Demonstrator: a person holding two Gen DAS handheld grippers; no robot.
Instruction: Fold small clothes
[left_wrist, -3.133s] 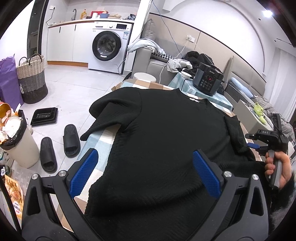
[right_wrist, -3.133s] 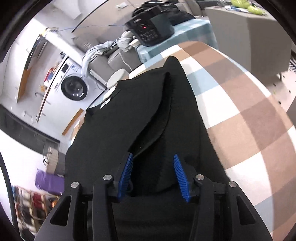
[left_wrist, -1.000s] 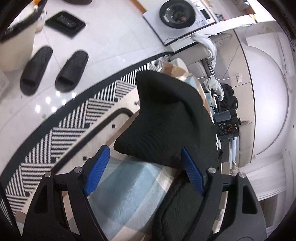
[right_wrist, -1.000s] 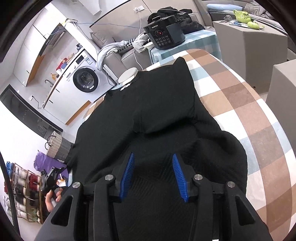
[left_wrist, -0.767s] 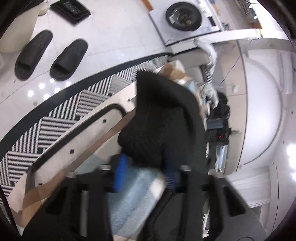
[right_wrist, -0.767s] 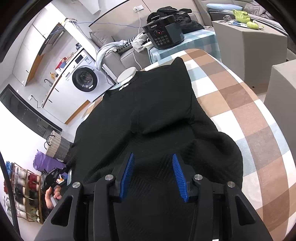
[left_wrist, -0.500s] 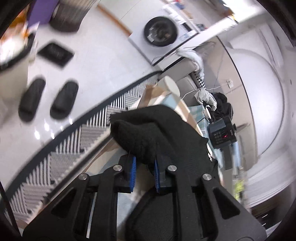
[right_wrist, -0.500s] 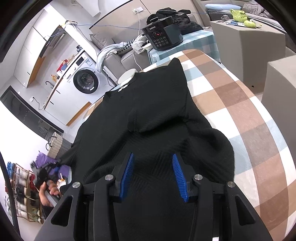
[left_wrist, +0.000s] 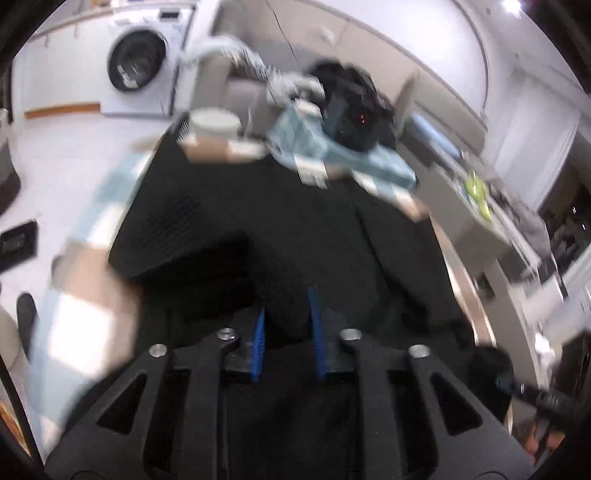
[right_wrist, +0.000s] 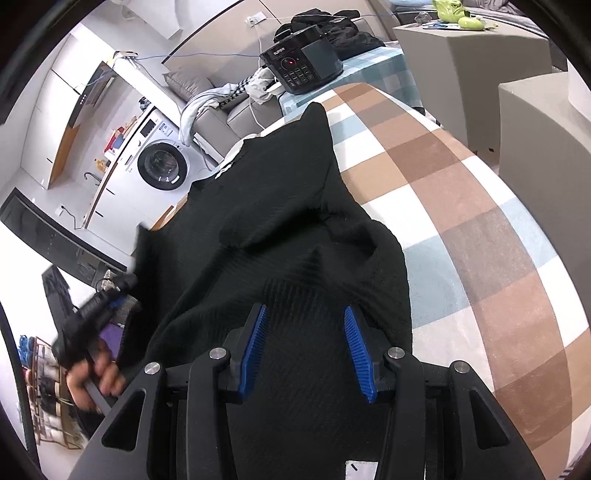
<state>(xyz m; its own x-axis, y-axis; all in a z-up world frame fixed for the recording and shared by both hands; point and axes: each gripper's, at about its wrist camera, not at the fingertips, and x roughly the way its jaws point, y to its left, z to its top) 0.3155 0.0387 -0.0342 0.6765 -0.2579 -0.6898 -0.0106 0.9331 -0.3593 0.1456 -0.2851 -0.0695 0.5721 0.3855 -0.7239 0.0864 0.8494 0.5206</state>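
At the far left of the right wrist view a hand (right_wrist: 92, 373) grips the handle of the left gripper (left_wrist: 286, 314); in its own blurred view its blue pads are opening with a fold of the black top (right_wrist: 280, 206) between them, though the blur hides whether they press on it; the black top lies spread on the checked tablecloth (right_wrist: 461, 206), one sleeve folded inward across its body; the right gripper (right_wrist: 304, 332) hovers over the near hem, its blue pads set partly apart with cloth beneath them but nothing pinched; behind stand a washing machine (right_wrist: 159, 170) and a black cooker (right_wrist: 301, 68); right of the top the cloth lies bare
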